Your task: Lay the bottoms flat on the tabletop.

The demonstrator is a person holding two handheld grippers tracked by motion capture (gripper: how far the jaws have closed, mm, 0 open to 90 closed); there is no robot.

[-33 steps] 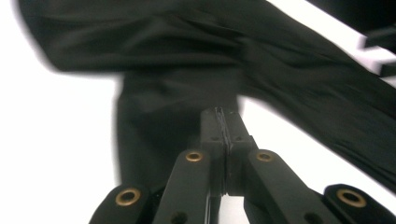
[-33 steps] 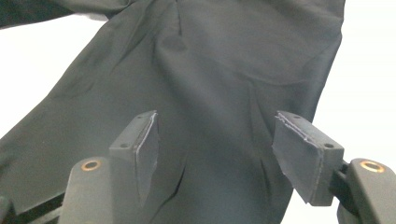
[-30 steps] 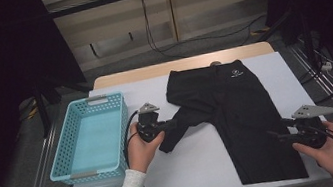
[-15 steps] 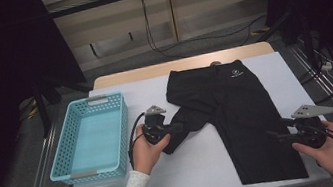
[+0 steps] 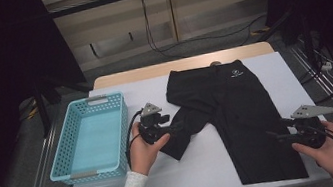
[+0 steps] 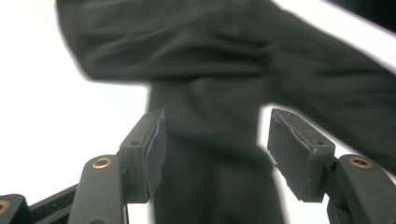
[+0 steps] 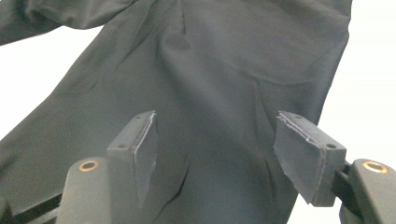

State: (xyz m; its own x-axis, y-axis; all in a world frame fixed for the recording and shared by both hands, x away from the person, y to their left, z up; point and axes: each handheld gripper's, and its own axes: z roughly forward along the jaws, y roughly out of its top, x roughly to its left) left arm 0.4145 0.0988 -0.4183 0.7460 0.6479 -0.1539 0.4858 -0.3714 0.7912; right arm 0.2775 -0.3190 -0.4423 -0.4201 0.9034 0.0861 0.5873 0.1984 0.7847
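Black shorts [image 5: 243,111] lie flat on the white table, waistband at the far side, with the left leg bunched and skewed toward the left gripper. My left gripper [image 5: 175,126] points right at that bunched leg. In the left gripper view its jaws [image 6: 215,149] have just been opening and stand apart, with the dark fabric [image 6: 210,70] between and beyond them and neither pad pressing on it. My right gripper [image 5: 275,136] points left at the right leg's outer edge. It is open [image 7: 217,154] over the smooth cloth [image 7: 224,70].
A light blue plastic basket [image 5: 65,170] with nothing in it stands at the table's left side, close to my left hand. Bare white tabletop [image 5: 202,174] lies in front of the shorts. Cables trail on the floor beyond the table.
My left gripper has edged slightly to the right at the bunched leg, and the leg fabric has shifted a little with it. The right hand and its gripper have stayed put.
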